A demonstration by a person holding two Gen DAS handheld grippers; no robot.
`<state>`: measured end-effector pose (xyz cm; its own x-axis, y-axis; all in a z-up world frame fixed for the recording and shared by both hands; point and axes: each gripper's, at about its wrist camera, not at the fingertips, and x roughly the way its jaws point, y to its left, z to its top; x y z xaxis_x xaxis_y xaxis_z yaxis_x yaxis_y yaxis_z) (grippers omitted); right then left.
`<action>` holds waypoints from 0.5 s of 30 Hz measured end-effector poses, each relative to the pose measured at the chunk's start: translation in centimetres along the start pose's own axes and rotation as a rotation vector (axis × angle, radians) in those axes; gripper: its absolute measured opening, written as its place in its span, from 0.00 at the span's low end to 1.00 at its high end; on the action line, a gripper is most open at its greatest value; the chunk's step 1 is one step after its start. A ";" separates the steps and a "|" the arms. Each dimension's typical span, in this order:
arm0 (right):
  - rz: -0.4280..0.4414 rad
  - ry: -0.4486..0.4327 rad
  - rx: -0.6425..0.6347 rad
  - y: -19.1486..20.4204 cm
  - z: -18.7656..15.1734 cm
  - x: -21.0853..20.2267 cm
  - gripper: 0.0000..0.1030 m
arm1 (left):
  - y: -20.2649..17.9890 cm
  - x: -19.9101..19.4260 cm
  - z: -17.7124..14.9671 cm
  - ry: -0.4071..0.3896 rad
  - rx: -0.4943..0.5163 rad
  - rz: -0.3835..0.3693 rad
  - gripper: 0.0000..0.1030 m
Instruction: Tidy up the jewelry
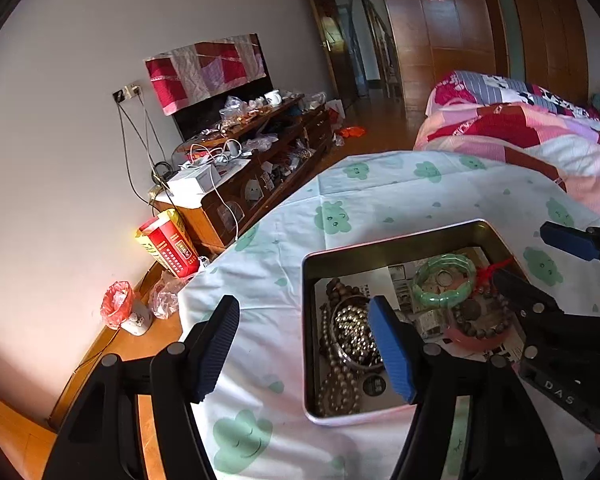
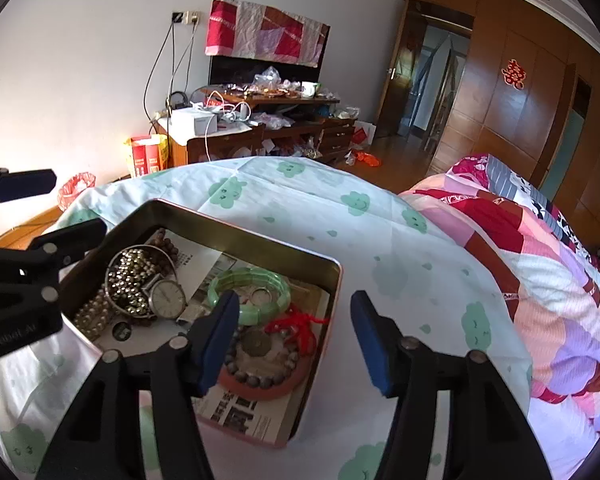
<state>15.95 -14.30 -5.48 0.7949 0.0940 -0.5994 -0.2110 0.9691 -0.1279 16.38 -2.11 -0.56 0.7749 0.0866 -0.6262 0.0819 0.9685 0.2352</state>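
A metal tin (image 1: pixel 396 242) (image 2: pixel 236 228) lies on a table with a cloud-print cloth. It holds a green bangle (image 1: pixel 444 280) (image 2: pixel 252 294), a wristwatch (image 2: pixel 166 298), pearl and metal bead strands (image 1: pixel 352 332) (image 2: pixel 130 276), a pink bangle with wooden beads (image 2: pixel 260 376), a coin (image 2: pixel 256 342) and red cord (image 2: pixel 300 326). My left gripper (image 1: pixel 306 350) is open and empty, straddling the tin's left wall. My right gripper (image 2: pixel 296 340) is open and empty, straddling the tin's right wall; it also shows in the left wrist view (image 1: pixel 540 264).
The cloth-covered table (image 1: pixel 380 192) (image 2: pixel 340 220) drops off at its left edge to wood floor. A bed with a patchwork quilt (image 2: pixel 540 264) lies to the right. A cluttered wooden cabinet (image 1: pixel 252 160) stands by the far wall, with a red bag (image 1: pixel 168 242) beside it.
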 end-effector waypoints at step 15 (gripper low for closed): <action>0.010 -0.011 0.015 -0.1 -0.2 -1.1 0.62 | 0.9 -0.7 -1.3 0.013 -0.023 0.001 0.66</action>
<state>14.93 -14.54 -4.99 0.7994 0.1057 -0.5914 -0.2099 0.9715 -0.1100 15.06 -0.99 -0.86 0.7669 0.0903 -0.6354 0.0666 0.9735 0.2188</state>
